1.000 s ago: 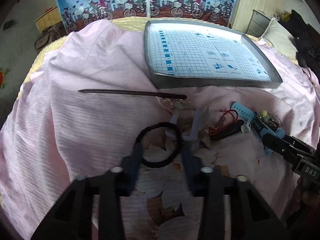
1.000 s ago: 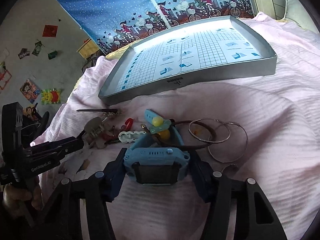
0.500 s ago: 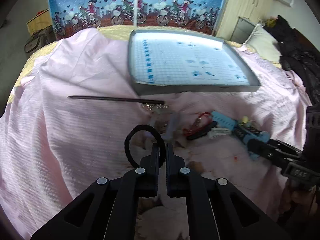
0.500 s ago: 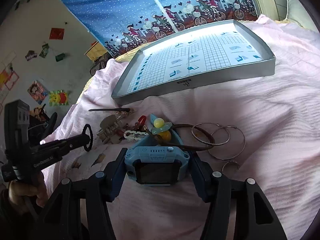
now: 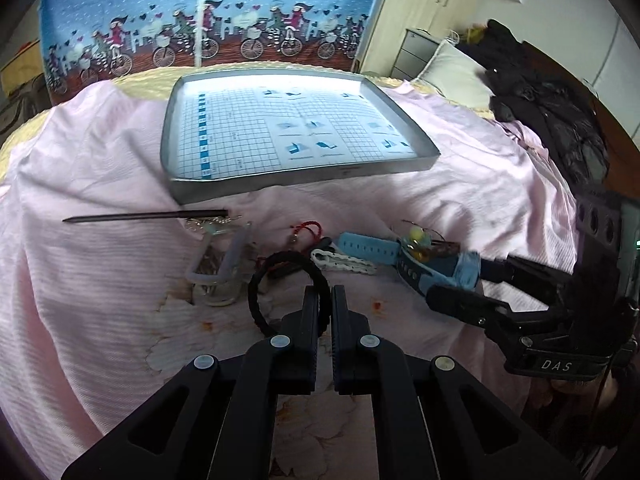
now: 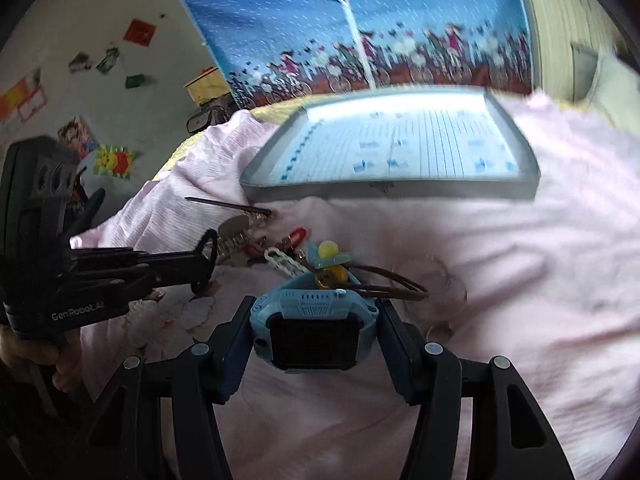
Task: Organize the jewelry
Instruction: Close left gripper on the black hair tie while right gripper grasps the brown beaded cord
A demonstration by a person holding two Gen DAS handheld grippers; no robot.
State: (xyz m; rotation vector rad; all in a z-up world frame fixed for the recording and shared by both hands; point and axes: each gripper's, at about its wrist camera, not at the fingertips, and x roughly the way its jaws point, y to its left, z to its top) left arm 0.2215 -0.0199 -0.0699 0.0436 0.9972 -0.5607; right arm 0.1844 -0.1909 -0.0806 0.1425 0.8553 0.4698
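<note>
My left gripper (image 5: pixel 325 294) is shut on a black hair tie (image 5: pixel 256 292), lifted a little above the pink sheet; the same gripper (image 6: pixel 206 258) shows from the side in the right wrist view with the hair tie (image 6: pixel 209 245) at its tip. My right gripper (image 6: pixel 314 322) is shut on a blue smartwatch (image 6: pixel 314 330), screen toward the camera. From the left wrist view, that gripper (image 5: pixel 460 280) holds the watch (image 5: pixel 424 270) by its case. A grey shallow tray (image 5: pixel 400 168) with a grid-printed floor lies behind the jewelry pile; in the right wrist view the tray (image 6: pixel 388 190) is blurred.
On the sheet lie a dark hair stick (image 5: pixel 144 216), a clear hair claw (image 5: pixel 218 264), a red cord (image 5: pixel 306 228), a white chain link piece (image 5: pixel 344 262) and a yellow bead clip (image 6: pixel 330 254). Thin bangles (image 6: pixel 448 292) blur right of the watch. Dark clothing (image 5: pixel 560 120) sits at right.
The left gripper shut on the hair tie and lifted it off the sheet. The right gripper, holding the watch, rose and swung left, blurring its view.
</note>
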